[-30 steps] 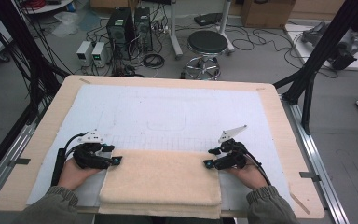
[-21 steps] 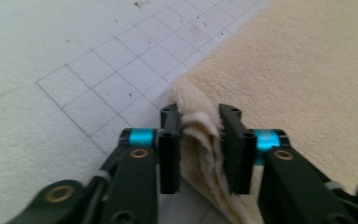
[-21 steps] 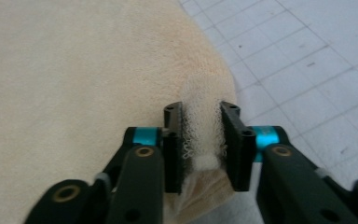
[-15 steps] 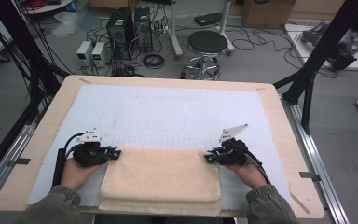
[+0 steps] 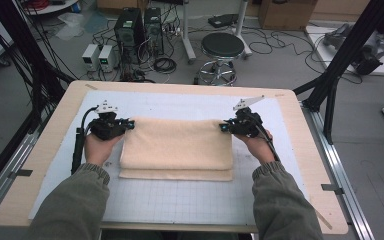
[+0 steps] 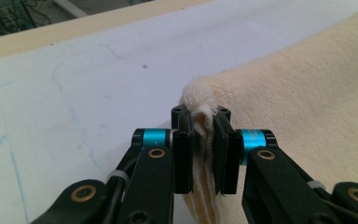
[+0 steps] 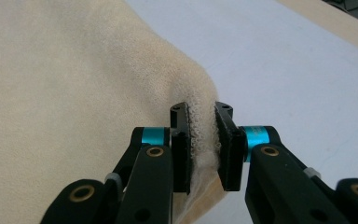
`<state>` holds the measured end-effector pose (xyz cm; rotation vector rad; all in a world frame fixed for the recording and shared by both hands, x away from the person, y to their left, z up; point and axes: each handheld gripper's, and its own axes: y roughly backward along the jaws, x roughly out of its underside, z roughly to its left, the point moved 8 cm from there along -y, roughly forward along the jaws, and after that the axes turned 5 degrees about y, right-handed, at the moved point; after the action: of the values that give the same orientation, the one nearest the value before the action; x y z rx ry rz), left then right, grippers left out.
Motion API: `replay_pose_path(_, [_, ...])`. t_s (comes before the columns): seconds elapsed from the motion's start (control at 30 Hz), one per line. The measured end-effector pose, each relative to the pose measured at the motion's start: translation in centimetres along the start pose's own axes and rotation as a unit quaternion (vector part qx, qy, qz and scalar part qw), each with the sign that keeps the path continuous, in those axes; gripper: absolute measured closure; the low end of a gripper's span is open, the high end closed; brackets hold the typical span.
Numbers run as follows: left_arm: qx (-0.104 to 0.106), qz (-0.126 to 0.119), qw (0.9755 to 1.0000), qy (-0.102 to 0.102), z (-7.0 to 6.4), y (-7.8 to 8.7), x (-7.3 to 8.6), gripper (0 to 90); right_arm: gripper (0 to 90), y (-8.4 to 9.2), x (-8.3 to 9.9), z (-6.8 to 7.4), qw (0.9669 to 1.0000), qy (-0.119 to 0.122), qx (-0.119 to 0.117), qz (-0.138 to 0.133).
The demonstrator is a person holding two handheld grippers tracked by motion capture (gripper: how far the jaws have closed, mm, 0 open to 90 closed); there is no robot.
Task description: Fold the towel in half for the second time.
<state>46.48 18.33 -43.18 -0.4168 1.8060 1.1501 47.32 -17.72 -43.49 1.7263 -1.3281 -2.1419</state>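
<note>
Clearly, the left tongs were clamped on a bunched corner of the cream towel — in the left gripper view the terry cloth was squeezed into a thin ridge between the two black pads, with a small tuft poking out above them. The jaws had just been closing, and the cloth sat between them. The right tongs gripped the opposite corner the same way: in the right gripper view the fabric was pinched tight between the pads and hung down in folds below them, and these jaws too had just been closing on the cloth.

From the high view, the left tongs and the right tongs pointed inward toward each other, each at one far corner of the towel. The held layer was turned over toward the far side, so the towel lay as a folded pad with a lower layer showing as a paler strip along its near edge. It rested on the white gridded mat, roughly in the middle of the worktop — well inside the wooden border. The person's left hand and right hand held the tools from the near side, olive sleeves running back to the bottom edge.
</note>
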Motion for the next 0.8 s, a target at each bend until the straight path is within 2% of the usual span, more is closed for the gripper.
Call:
replay_pose_path(0.03, [-0.001, 0.001, 1.0, 0.003, 0.2, -0.2, -0.3, 80.1, 78.5, -0.2, -0.3, -0.3, 1.0, 0.002, 0.004, -0.002])
replay_pose_path(0.1, [-0.01, 0.01, 0.9999, -0.008, 0.5, -0.7, -0.4, 78.2, 76.3, -0.6, -0.6, -0.9, 0.9999, -0.004, 0.011, 0.0])
replay_pose_path(0.13, [-0.02, 0.011, 0.9996, -0.015, 0.7, -0.9, -0.3, 71.8, 69.7, -0.8, -0.6, -1.2, 0.9998, -0.008, 0.016, 0.005])
replay_pose_path(0.17, [-0.019, 0.016, 0.9996, -0.015, 0.6, -1.0, -0.1, 63.3, 66.1, -0.9, -0.6, -1.4, 0.9996, -0.016, 0.024, 0.005])
replay_pose_path(0.23, [-0.01, 0.024, 0.9996, -0.014, 0.7, -0.9, 0.2, 58.1, 58.6, -0.8, -0.5, -1.4, 0.9994, -0.032, 0.015, -0.004])
replay_pose_path(0.37, [0.001, 0.01, 1.0, 0.001, 0.7, 0.2, 0.6, 54.6, 43.2, -0.4, -0.3, -1.2, 0.9982, -0.057, 0.001, -0.019])
replay_pose_path(0.43, [0.01, 0.007, 0.9999, -0.001, 0.6, 0.7, 0.9, 53.2, 37.7, -0.3, -0.2, -0.8, 0.9969, -0.073, -0.006, -0.029])
replay_pose_path(0.5, [0.013, 0.004, 0.9999, 0.0, 0.4, 1.2, 1.3, 51.7, 34.6, -0.1, 0.1, -0.5, 0.9962, -0.078, -0.005, -0.038])
replay_pose_path(0.7, [0.031, 0.006, 0.9995, 0.003, 0.0, 2.2, 2.6, 41.5, 29.9, 0.3, 0.9, 0.9, 0.9961, -0.074, -0.017, -0.045])
replay_pose_path(0.8, [0.04, 0.011, 0.9991, 0.002, -0.3, 2.5, 3.2, 37.8, 29.3, 0.5, 0.9, 1.7, 0.9973, -0.054, -0.018, -0.045])
